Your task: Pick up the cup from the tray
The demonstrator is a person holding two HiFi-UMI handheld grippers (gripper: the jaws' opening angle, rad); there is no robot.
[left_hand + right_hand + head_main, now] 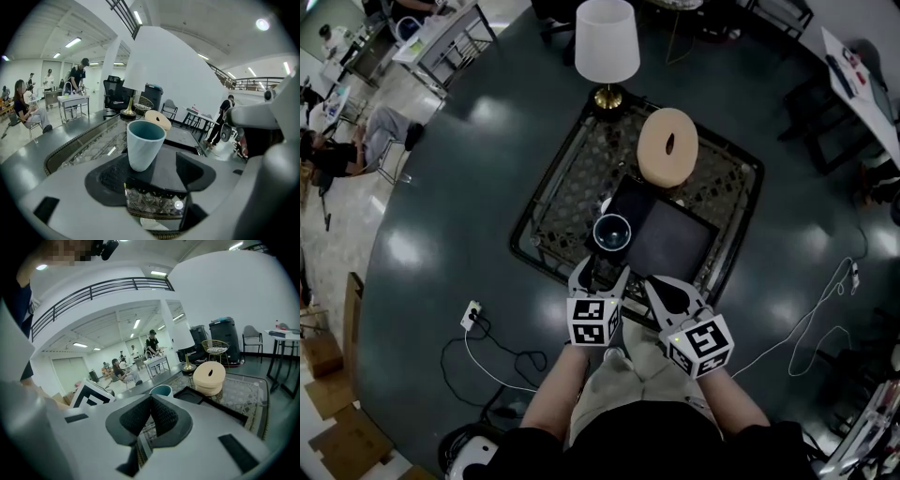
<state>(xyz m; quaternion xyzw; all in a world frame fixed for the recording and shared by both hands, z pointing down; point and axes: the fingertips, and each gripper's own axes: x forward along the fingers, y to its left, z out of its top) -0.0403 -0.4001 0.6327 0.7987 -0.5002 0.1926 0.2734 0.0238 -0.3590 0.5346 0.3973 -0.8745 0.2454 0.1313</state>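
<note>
A pale blue cup (612, 232) stands upright at the near left corner of a black tray (680, 246) on the low glass table. My left gripper (598, 277) is just in front of the cup, open, its tips at the table's near edge. In the left gripper view the cup (145, 145) rises just beyond the two pads, left of centre, and nothing touches it. My right gripper (671, 294) hangs beside the left one, shut and empty. In the right gripper view its pads (161, 417) meet, and only the cup's rim (161, 390) shows above them.
A beige round thing with a hole (667, 145) sits on the table (546, 202) behind the tray. A white-shaded lamp (607, 42) stands at the table's far edge. A socket strip with cables (471, 316) lies on the floor at left. People and desks are far off.
</note>
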